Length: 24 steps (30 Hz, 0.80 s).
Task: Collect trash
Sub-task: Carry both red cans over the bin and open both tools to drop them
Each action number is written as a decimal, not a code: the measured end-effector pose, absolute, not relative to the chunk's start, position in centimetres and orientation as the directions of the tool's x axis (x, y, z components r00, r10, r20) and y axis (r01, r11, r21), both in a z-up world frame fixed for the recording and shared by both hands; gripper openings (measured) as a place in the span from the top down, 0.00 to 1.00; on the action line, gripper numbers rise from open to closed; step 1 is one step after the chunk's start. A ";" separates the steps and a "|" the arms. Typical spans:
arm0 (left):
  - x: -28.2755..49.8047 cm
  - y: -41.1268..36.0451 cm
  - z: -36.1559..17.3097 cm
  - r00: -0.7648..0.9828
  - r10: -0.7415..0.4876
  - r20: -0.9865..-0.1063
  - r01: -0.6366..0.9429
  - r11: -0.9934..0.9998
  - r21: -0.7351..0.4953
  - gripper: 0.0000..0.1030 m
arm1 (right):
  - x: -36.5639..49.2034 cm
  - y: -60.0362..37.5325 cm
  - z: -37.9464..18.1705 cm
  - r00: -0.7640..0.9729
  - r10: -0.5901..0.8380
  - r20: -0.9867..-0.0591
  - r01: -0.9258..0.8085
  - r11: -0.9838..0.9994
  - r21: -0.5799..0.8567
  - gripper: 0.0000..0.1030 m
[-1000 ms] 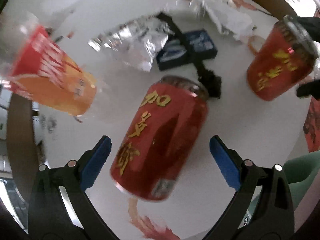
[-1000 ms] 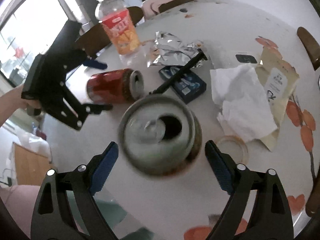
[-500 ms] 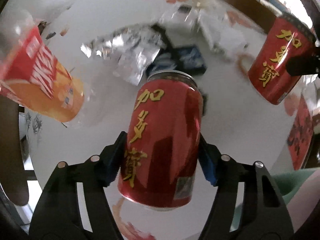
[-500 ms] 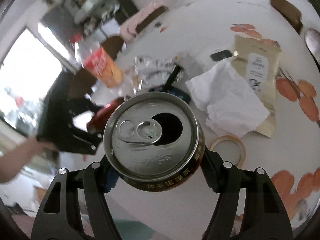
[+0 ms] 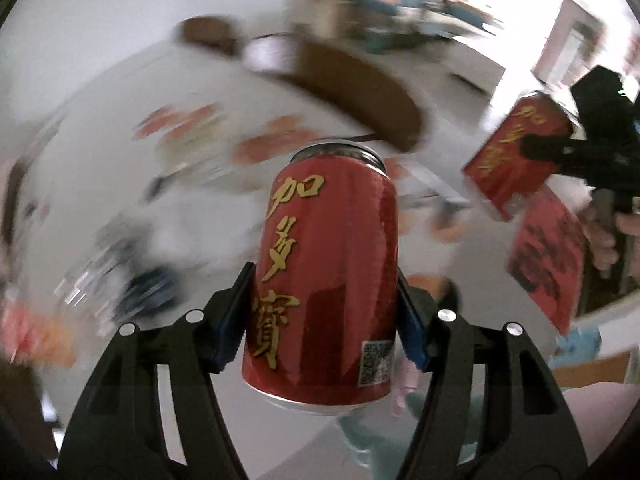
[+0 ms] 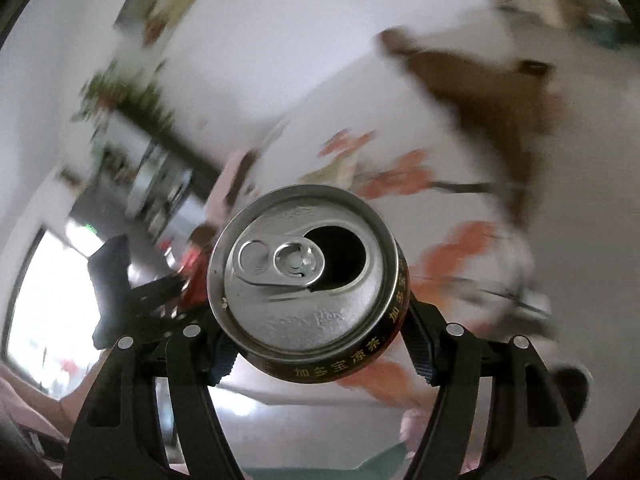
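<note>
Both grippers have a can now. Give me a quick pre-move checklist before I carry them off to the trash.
1. Left gripper shut on its red can: ok.
2. Right gripper shut on the opened can: ok.
3. Left can lifted off the table: ok.
4. Opened can empty: cannot tell, its hole looks dark.
5. Trash bin located: cannot tell, none in view.
6. Views sharp enough to steer: not ok, backgrounds are motion-blurred.

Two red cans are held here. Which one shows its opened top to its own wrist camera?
The can in the right tongs: its silver lid, pull tab and open mouth face the camera. The can in the left tongs shows only its red side with gold lettering.
</note>
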<state>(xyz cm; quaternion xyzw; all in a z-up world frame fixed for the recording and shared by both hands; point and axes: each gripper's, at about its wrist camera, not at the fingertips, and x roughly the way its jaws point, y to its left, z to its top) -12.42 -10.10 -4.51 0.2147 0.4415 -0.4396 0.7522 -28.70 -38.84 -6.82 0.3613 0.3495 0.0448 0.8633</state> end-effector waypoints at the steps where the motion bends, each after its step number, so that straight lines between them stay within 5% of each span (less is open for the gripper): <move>1: -14.1 -12.9 -4.6 0.183 -0.491 -0.852 0.877 0.473 -0.084 0.41 | -30.5 -40.4 -7.2 0.760 0.296 -0.579 0.216 0.725 0.654 0.33; 6: -22.6 -24.1 -7.3 -0.017 -0.509 -0.860 0.952 0.254 -0.169 0.41 | -42.3 -48.9 -13.1 0.721 0.104 -0.685 0.518 0.575 0.633 0.33; 11: -29.4 -32.7 -14.8 -0.215 -0.423 -0.880 0.943 0.146 -0.300 0.41 | -49.2 -53.2 -23.8 0.622 0.107 -0.776 0.707 0.348 0.615 0.33; 24: -34.3 -42.3 -51.0 -0.213 0.055 -0.975 0.968 0.146 -0.203 0.40 | -50.1 -56.5 -54.3 0.461 0.263 -0.847 0.867 0.068 0.493 0.33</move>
